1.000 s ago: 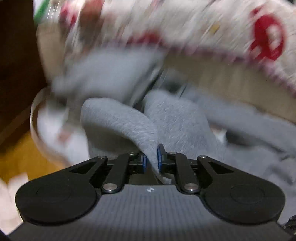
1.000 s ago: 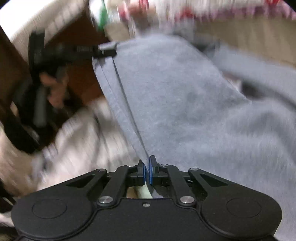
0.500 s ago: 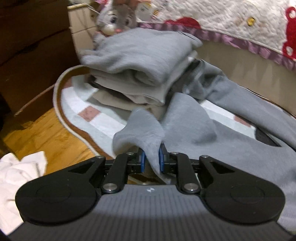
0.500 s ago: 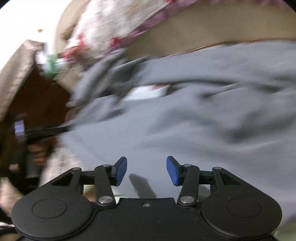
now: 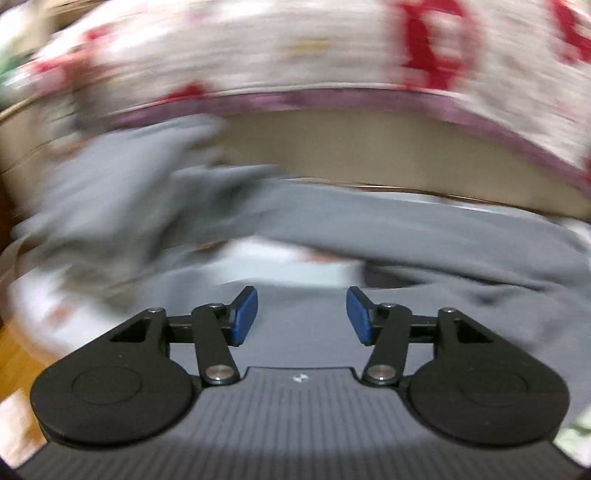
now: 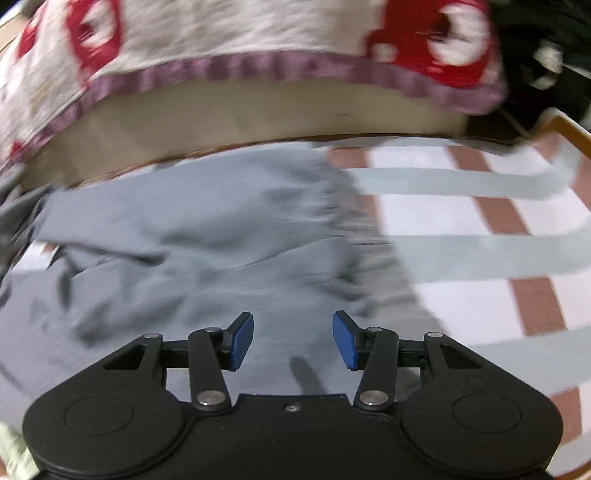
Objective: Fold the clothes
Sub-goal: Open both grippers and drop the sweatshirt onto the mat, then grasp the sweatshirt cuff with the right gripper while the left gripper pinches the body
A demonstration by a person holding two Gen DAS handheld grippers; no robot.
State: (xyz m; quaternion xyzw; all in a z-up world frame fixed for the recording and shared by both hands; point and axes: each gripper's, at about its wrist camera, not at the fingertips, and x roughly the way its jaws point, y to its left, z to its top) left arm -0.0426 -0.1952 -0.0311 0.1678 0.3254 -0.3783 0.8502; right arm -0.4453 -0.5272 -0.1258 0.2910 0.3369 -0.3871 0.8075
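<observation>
Both wrist cams sit low, close over grey garment (image 5: 406, 236), facing quilt (image 6: 221, 40) edge; shared

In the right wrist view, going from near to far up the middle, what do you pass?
Right gripper, jaws open → grey garment → beige bed side → purple-trimmed quilt with red prints.

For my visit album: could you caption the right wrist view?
Open right gripper hovering over a rumpled grey garment spread on a checked mat.
</observation>
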